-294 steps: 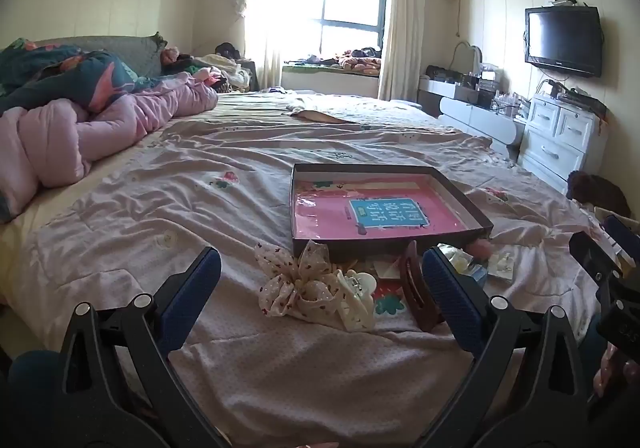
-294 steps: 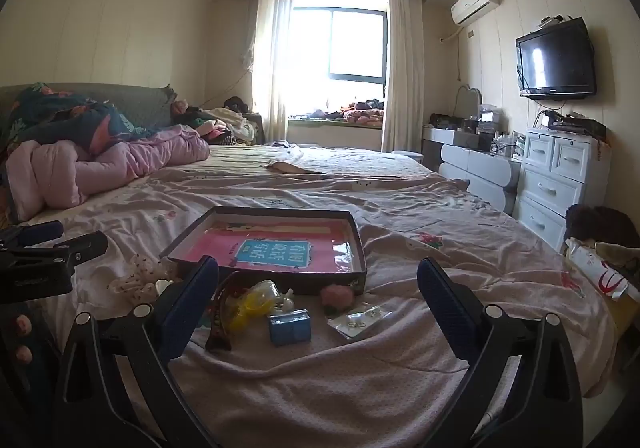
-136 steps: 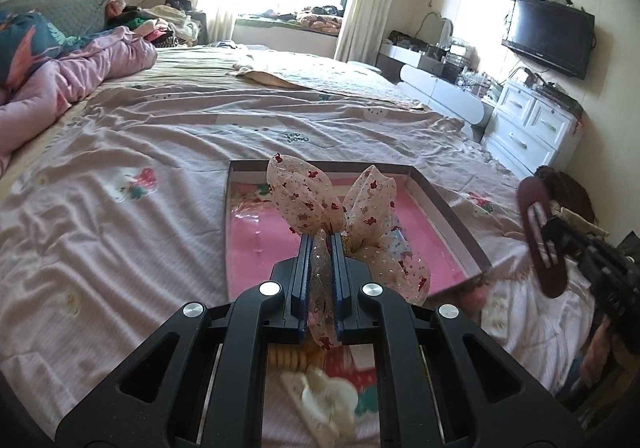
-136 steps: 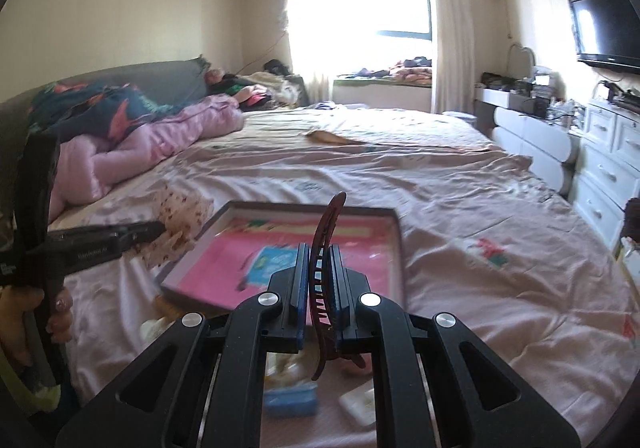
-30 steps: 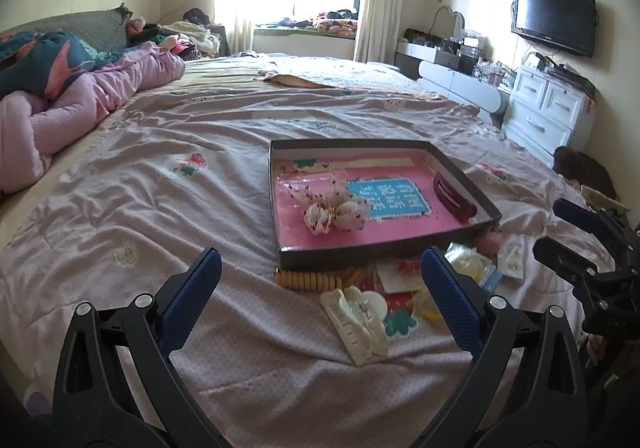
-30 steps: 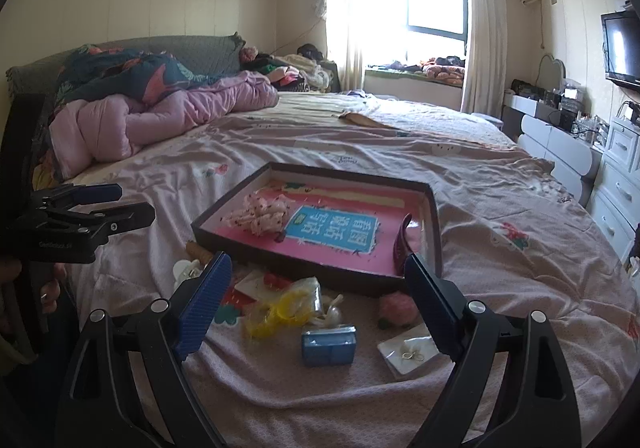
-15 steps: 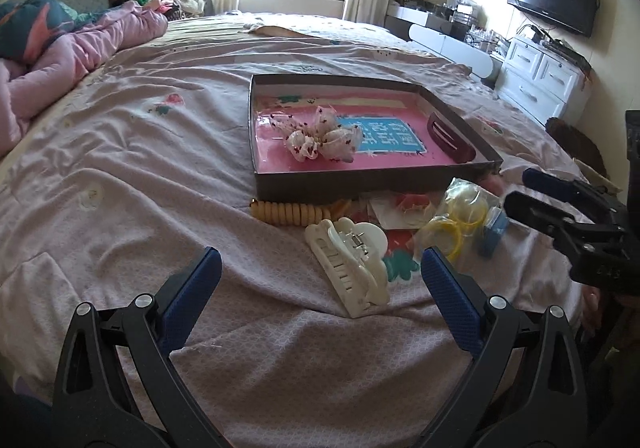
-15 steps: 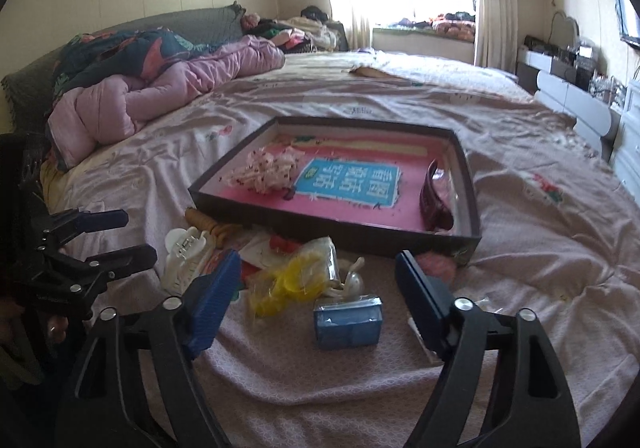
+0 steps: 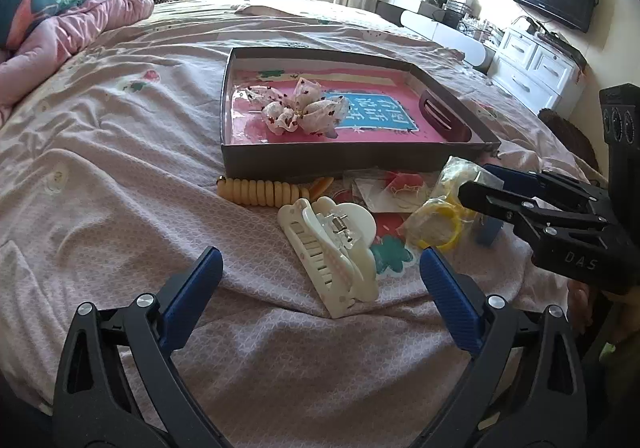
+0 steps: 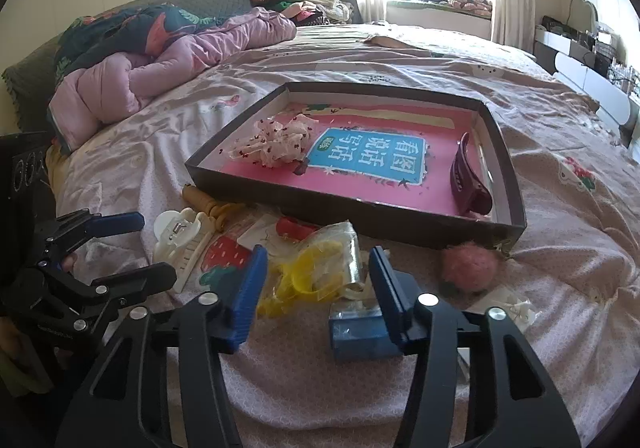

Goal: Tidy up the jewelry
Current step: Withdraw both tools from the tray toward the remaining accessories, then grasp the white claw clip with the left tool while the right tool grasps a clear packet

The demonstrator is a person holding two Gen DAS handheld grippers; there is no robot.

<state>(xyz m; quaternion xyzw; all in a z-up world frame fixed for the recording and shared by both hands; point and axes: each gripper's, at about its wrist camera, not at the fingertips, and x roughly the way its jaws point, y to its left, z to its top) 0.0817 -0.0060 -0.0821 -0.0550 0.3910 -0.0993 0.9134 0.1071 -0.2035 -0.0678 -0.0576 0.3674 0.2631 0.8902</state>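
Observation:
A dark tray (image 9: 344, 168) (image 10: 352, 212) with a pink floor lies on the bed. It holds a spotted fabric bow (image 9: 300, 112) (image 10: 276, 144) and a maroon hair clip (image 9: 440, 112) (image 10: 466, 184). In front of it lies loose jewelry. My left gripper (image 9: 320, 288) (image 10: 132, 250) is open, low over a white claw clip (image 9: 332, 244) (image 10: 184, 240) that lies between its fingers, untouched. My right gripper (image 10: 316, 284) (image 9: 476, 184) straddles a clear bag of yellow rings (image 10: 316, 268) (image 9: 440, 216). Its jaws are closing, and the pads are not seen pressing on the bag.
Beside the bag lie a blue box (image 10: 360, 328), a pink pompom (image 10: 472, 264), a small earring packet (image 10: 508, 304), a yellow coil tie (image 9: 260, 190) and a strawberry card (image 10: 224, 252). A pink quilt (image 10: 160, 64) is heaped at the far left; white drawers (image 9: 536, 68) stand right.
Both grippers have sunk toward the pile in front of the tray. The right jaws have narrowed around the bag of yellow rings. The left jaws stay wide.

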